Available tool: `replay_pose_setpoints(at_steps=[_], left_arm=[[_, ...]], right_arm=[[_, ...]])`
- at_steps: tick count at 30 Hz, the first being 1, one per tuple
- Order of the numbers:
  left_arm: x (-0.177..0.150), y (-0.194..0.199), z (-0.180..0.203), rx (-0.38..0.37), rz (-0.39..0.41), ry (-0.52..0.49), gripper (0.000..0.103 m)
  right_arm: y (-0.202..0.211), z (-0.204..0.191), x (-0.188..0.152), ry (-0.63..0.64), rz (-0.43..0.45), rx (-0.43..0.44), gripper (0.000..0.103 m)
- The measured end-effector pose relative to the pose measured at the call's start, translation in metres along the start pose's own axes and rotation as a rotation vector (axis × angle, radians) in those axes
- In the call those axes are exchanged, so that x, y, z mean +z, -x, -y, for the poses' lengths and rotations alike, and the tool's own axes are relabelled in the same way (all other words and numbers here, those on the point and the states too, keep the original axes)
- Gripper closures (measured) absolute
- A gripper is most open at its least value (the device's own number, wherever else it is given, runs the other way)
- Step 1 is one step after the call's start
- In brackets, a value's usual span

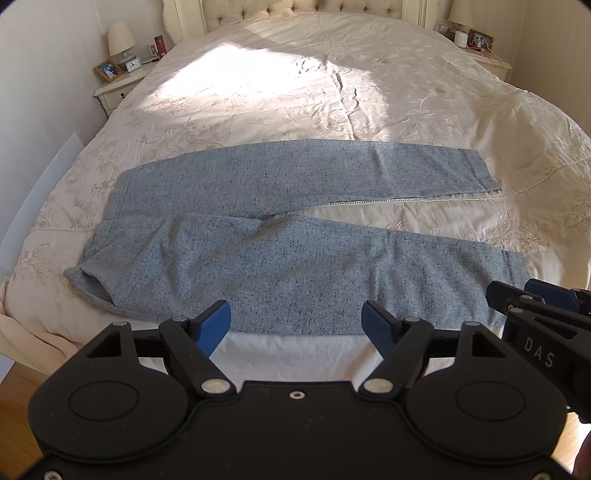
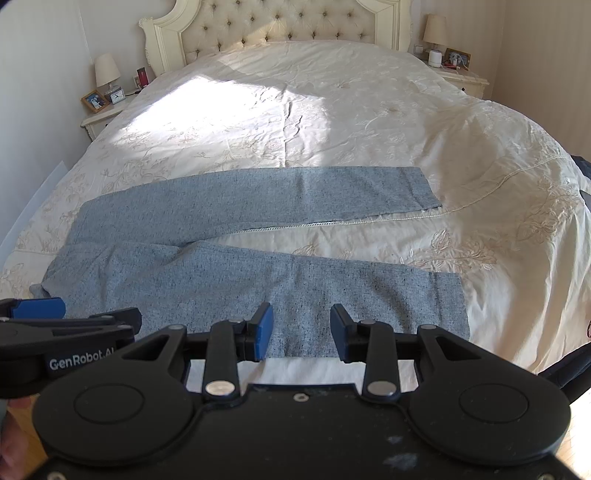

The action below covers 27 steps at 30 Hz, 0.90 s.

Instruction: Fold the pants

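Observation:
Blue-grey speckled pants (image 1: 280, 266) lie flat across the foot of the bed, waistband at the left, both legs pointing right and spread in a narrow V. They also show in the right wrist view (image 2: 258, 280). My left gripper (image 1: 295, 326) is open and empty, hovering at the near edge of the near leg. My right gripper (image 2: 301, 330) is open and empty over the near edge of the same leg, further right; it also shows at the right edge of the left wrist view (image 1: 532, 295). The left gripper shows at the left edge of the right wrist view (image 2: 37, 310).
The bed (image 1: 332, 85) has a cream embroidered cover and a tufted headboard (image 2: 280, 26). Nightstands (image 1: 114, 88) with lamps and photo frames stand on both sides. Wooden floor (image 1: 18, 384) shows at the bed's foot. A dark object (image 2: 583, 192) lies at the right edge.

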<state>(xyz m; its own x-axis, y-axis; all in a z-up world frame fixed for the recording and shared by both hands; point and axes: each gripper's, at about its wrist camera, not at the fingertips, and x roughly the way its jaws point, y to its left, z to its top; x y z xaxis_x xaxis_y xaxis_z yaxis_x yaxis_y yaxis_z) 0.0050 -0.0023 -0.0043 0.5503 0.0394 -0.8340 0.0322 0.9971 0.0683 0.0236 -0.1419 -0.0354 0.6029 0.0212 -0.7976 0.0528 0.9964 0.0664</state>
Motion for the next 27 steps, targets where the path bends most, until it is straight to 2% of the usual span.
replay_pose_setpoints(at_steps=[27], left_arm=[[0.0012, -0.0044, 0.0026, 0.002, -0.01, 0.009, 0.025]], right_arm=[[-0.0043, 0.0003, 0.0018, 0.008, -0.002, 0.007, 0.066]])
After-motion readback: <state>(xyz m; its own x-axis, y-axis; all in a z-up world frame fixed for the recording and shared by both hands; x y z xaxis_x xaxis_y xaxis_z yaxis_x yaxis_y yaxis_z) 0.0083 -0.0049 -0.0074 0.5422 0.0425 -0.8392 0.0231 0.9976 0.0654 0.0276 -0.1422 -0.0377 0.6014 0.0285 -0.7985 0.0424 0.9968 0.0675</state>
